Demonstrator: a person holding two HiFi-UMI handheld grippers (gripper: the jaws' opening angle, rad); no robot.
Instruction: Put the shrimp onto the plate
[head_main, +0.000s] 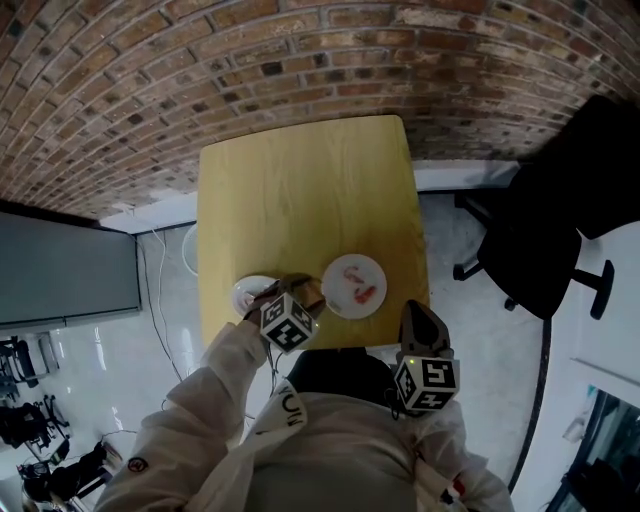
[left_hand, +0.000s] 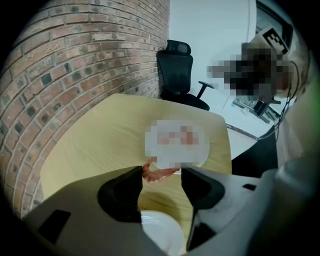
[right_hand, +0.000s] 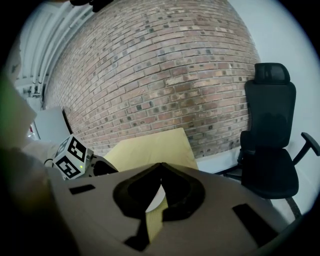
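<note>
Two grippers were in play. The left gripper (left_hand: 161, 173) had its jaws pinching a single pink shrimp (left_hand: 158, 173) at their tips, the shrimp spanning the gap from one jaw to the other. The right gripper (right_hand: 160, 167) had its jaws pressed together at the tips with nothing between them, and hung off the table's near right corner, well apart from the shrimp. Two white plates sat near the front edge of the one yellow table (head_main: 300, 190): a small plate (left_hand: 159, 231) directly below the left jaws, and a larger plate (head_main: 343, 295) just beyond the shrimp. The larger plate carried reddish pieces (head_main: 364, 293), apparently two, though they were too small to count surely. In the head view the left gripper (head_main: 303, 290) sat between the two plates. One black office chair (head_main: 535, 250) stood right of the table, and a brick wall (head_main: 250, 60) rose behind it.
</note>
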